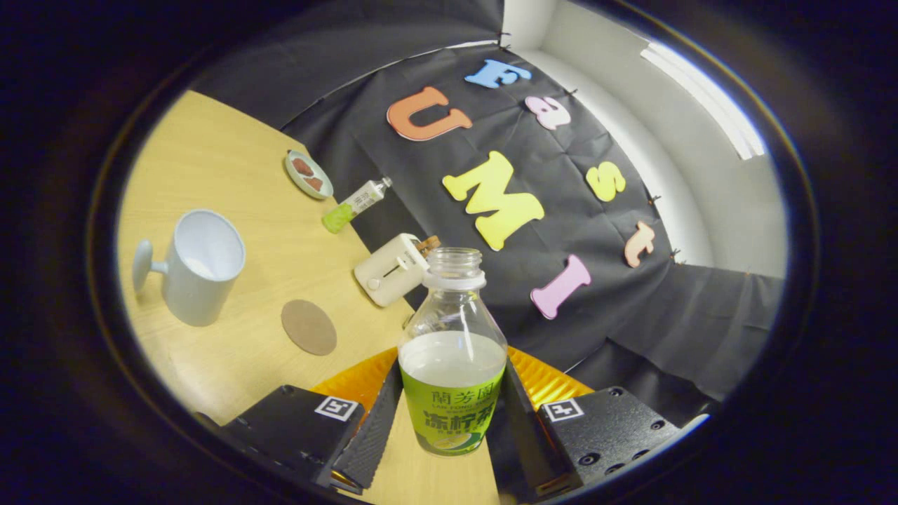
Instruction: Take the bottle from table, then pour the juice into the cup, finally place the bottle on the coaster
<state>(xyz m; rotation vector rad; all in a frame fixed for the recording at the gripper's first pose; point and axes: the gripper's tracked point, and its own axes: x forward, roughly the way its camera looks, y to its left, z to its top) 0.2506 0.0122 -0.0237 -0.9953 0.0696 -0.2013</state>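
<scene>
The hand-held gripper (452, 421) is clamped on the uncapped clear plastic bottle with a green label (452, 351) — both fingers press its sides. Beyond the fingers on the pale wooden bench (231, 175) — a white handled cup (196, 266), and nearer, a round brown coaster (309, 327).

This is a staged recording booth rather than a lived-in room. Black cloth (617, 337) hangs as the wall behind a pale wooden desk (231, 203), and above the cloth plain white walls and a long ceiling light (701, 98) show. Household props stand spread out on the desk as in a mock kitchen: a white mug (200, 266), a small toaster (389, 270), a plate of snacks (309, 174), a round coaster (309, 327) and a small bottle (354, 205) near the cloth.
</scene>
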